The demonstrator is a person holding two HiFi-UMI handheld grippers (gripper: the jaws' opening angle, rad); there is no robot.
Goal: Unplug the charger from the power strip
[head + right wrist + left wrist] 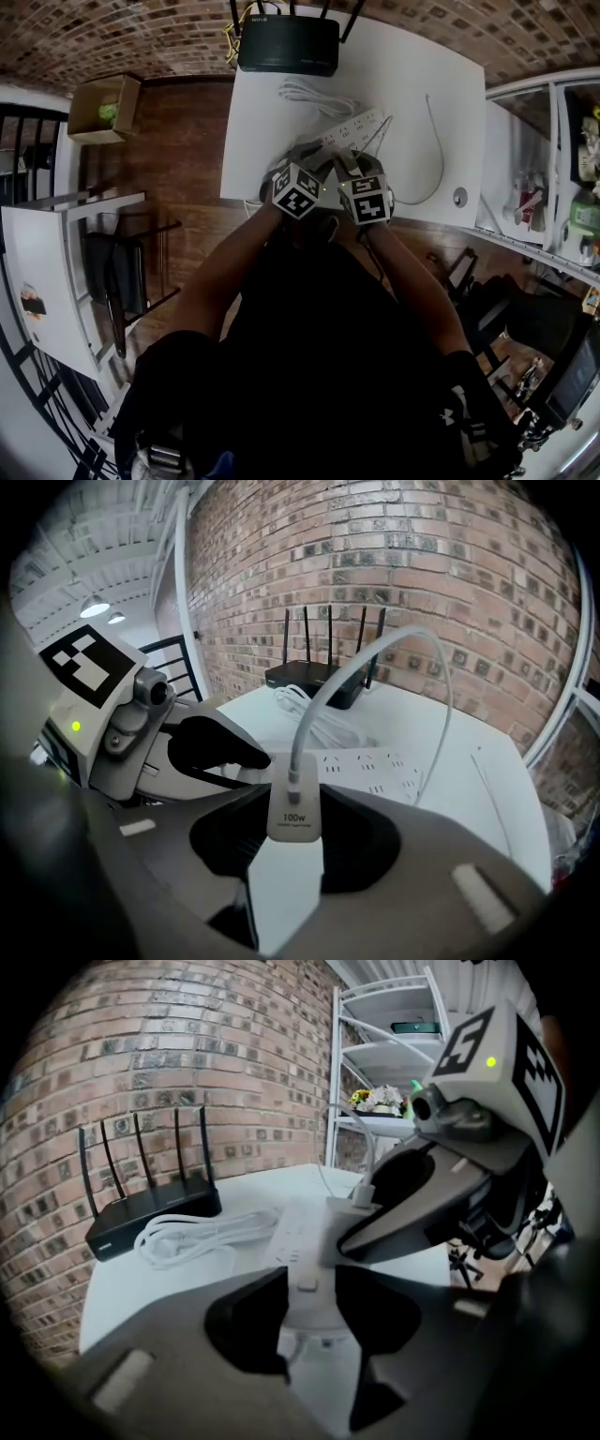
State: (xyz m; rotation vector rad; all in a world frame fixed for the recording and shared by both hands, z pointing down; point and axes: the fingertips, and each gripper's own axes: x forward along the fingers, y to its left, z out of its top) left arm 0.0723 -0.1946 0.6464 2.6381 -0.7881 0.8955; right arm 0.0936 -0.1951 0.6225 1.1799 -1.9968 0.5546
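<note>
Pull the 100W charger [294, 819], upright in the power strip's [377, 766] near end and nipped between the right gripper's [295, 803] jaws, straight up, bracing with the wide-open left gripper [310, 1281] straddling that end.

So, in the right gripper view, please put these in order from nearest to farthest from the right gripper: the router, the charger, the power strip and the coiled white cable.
1. charger: between the jaws, at the centre.
2. power strip: just behind it, to the right.
3. coiled white cable: farther back, near the centre.
4. router: farthest back.
</note>
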